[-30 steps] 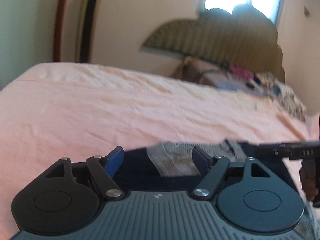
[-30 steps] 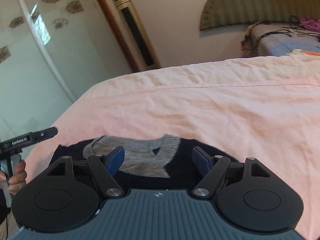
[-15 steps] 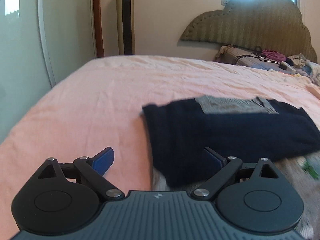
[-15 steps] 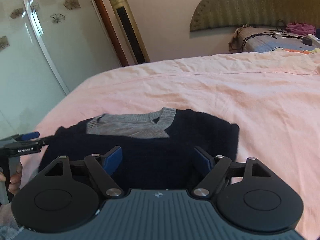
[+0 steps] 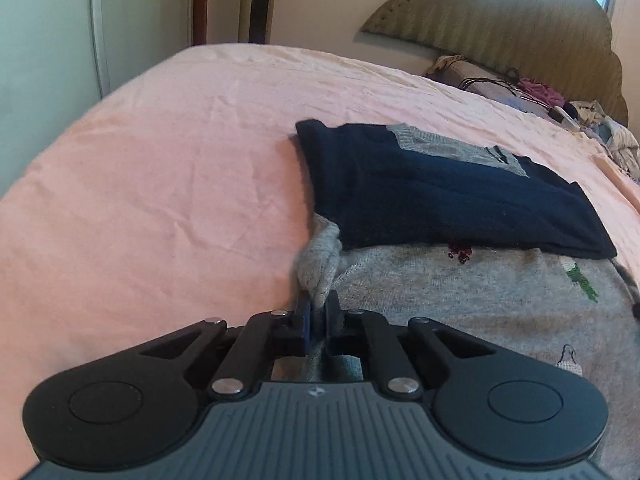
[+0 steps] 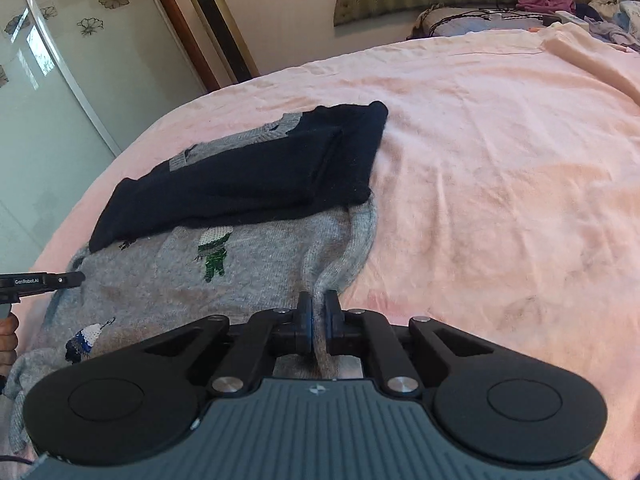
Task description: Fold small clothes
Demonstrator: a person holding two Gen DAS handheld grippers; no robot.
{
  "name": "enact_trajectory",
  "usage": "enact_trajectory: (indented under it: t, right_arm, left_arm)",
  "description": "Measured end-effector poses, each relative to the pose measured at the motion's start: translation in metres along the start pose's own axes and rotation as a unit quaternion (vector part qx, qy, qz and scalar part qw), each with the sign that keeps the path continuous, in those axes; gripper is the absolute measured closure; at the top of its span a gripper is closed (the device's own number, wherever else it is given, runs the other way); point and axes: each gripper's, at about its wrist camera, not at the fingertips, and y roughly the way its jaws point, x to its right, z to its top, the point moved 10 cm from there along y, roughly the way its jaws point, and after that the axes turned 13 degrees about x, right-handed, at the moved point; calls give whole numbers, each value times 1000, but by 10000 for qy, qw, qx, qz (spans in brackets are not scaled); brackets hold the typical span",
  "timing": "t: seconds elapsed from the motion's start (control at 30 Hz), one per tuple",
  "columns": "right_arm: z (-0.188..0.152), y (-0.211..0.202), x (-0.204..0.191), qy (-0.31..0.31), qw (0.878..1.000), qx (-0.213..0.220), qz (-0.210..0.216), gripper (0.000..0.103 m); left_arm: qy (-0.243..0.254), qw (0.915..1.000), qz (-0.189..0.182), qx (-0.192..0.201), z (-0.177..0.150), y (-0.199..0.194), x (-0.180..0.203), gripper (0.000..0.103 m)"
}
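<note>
A small sweater lies on the pink bed sheet [image 5: 160, 200]. Its navy upper part [image 5: 440, 196] with a grey collar is folded down over the grey lower part [image 5: 460, 300], which bears small embroidered figures. My left gripper [image 5: 318, 308] is shut on a bunched fold at the grey part's left edge. In the right wrist view, my right gripper [image 6: 318, 304] is shut on a raised ridge of the grey part [image 6: 248, 276] at its right edge, below the navy part [image 6: 248, 188]. The left gripper's [image 6: 60, 280] tip shows at that view's left edge, with a hand [image 6: 8, 328] behind it.
Pink sheet [image 6: 500, 180] stretches wide to the right of the sweater and beyond it. A pile of clothes and cables [image 5: 540, 92] lies by the padded headboard [image 5: 500, 20]. A tower fan [image 6: 218, 24] and a glass wardrobe door [image 6: 48, 60] stand past the bed's left side.
Both grippers were open over the sweater. They have drawn back toward its near grey part, and each has shut on a fold of grey fabric at its own side.
</note>
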Motion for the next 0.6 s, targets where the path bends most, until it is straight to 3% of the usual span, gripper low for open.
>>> enact_trajectory:
  t: [0.1, 0.17, 0.23, 0.3, 0.37, 0.43, 0.47, 0.53, 0.57, 0.6]
  right_arm:
    - [-3, -5, 22, 110, 9998, 14, -190, 98]
    - [-5, -7, 26, 423, 9990, 109, -111, 97]
    - [-7, -13, 25, 866, 9962, -8, 3, 83]
    - [-9, -31, 15, 1229, 9915, -58, 420, 41]
    - [-16, -53, 7, 1470, 9856, -85, 828, 32]
    - [-30, -66, 2, 1794, 9774, -262, 1086, 32]
    - [-42, -71, 0, 1969, 9728, -418, 1151, 32]
    - [-55, -74, -7, 1901, 9735, -492, 1169, 37]
    - [-56, -75, -11, 1862, 9748, -481, 1134, 41]
    - [-57, -73, -13, 1891, 9740, -550, 1116, 69]
  left_arm:
    - [-207, 9998, -25, -6, -8, 0, -11, 95]
    - [-683, 9972, -253, -163, -12, -9, -11, 90]
    - [-1366, 9873, -688, -436, -20, -23, -12, 68]
    - [-2115, 9674, -1287, -535, -33, -43, -10, 25]
    - [-2561, 9511, -1635, -552, -47, -60, -12, 22]
    - [-2813, 9418, -1771, -506, -57, -69, -11, 23]
    - [-2806, 9429, -1736, -456, -58, -71, -9, 26]
    - [-2685, 9491, -1555, -538, -60, -65, -5, 57]
    - [-2623, 9511, -1453, -738, -64, -58, -2, 93]
    - [-2569, 9530, -1366, -846, -68, -53, -1, 98]
